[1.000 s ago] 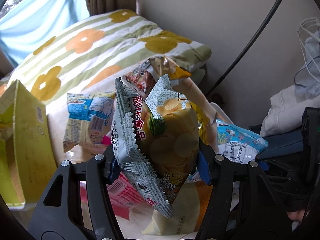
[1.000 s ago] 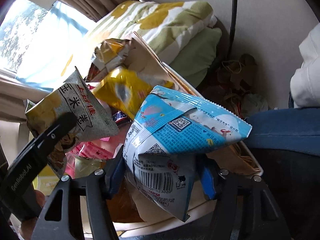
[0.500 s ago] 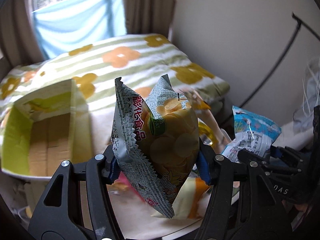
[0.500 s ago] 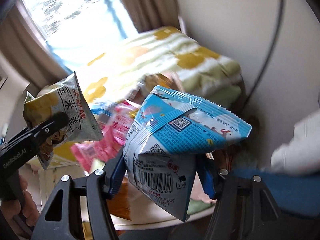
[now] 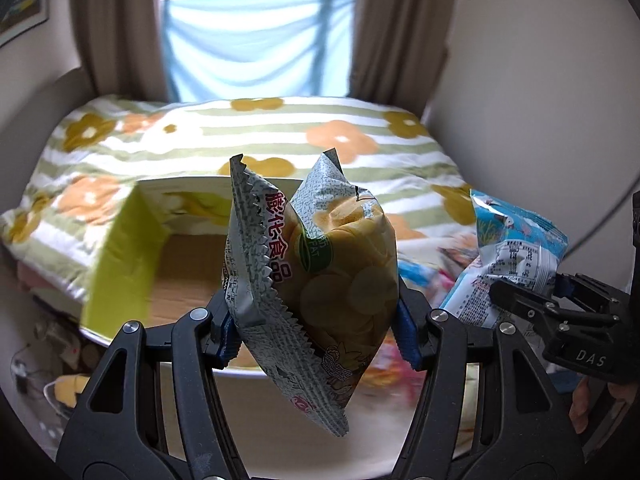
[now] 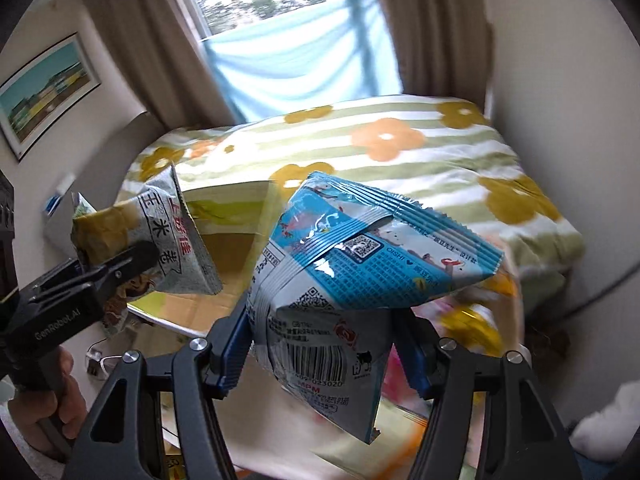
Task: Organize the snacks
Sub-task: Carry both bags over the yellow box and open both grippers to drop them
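Note:
My left gripper (image 5: 316, 328) is shut on a grey-and-yellow chip bag (image 5: 320, 280) held upright in the air. The bag also shows at the left of the right wrist view (image 6: 160, 240). My right gripper (image 6: 324, 344) is shut on a blue-and-white snack bag (image 6: 360, 276), which also shows at the right of the left wrist view (image 5: 516, 256). An open yellow-green cardboard box (image 5: 128, 248) with a bare brown floor stands on the white table (image 5: 280, 420), just beyond the left gripper. Blurred loose snacks (image 6: 468, 328) lie on the table to the right.
A bed with a striped flower quilt (image 5: 280, 140) lies behind the table. A window with a blue cloth (image 5: 256, 40) and brown curtains is at the back. A wall and a black cable (image 5: 600, 220) are at the right. Clutter sits on the floor at the lower left (image 5: 60, 380).
Both grippers have swung left and up with their bags still held. The snack pile has slid to the right of view and the open box is now ahead.

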Demonstrator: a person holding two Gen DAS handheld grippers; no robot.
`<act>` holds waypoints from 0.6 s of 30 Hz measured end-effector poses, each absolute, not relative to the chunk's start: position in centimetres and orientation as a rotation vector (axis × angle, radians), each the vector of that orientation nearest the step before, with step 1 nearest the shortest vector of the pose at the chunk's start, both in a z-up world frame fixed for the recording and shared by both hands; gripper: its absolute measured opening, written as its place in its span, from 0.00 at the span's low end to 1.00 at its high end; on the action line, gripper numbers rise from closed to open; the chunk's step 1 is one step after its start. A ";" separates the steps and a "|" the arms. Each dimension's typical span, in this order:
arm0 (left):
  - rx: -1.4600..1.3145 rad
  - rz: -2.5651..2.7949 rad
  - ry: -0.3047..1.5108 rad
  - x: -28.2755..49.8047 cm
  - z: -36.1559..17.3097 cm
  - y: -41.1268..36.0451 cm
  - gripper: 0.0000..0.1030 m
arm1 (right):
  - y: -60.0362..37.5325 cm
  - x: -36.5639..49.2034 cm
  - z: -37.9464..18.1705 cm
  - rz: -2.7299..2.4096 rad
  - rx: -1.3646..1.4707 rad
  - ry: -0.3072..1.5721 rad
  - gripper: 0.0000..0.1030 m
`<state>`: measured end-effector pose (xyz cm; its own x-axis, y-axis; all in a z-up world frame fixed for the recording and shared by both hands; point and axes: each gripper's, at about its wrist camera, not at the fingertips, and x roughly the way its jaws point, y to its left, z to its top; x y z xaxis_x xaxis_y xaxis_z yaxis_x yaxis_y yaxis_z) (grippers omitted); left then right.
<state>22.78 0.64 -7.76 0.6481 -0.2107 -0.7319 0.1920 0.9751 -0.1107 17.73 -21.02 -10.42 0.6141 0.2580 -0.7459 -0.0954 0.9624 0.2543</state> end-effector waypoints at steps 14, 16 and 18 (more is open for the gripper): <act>0.065 -0.130 0.991 33.1 -14.4 13.5 0.56 | -7.4 27.7 -14.7 0.308 0.171 1.002 0.58; 0.096 -0.136 1.014 34.1 -15.7 13.4 0.57 | -6.8 28.1 -15.6 0.301 0.153 1.020 0.58; 0.110 -0.141 1.034 34.8 -16.8 13.3 0.62 | -6.2 28.5 -16.3 0.293 0.135 1.046 0.58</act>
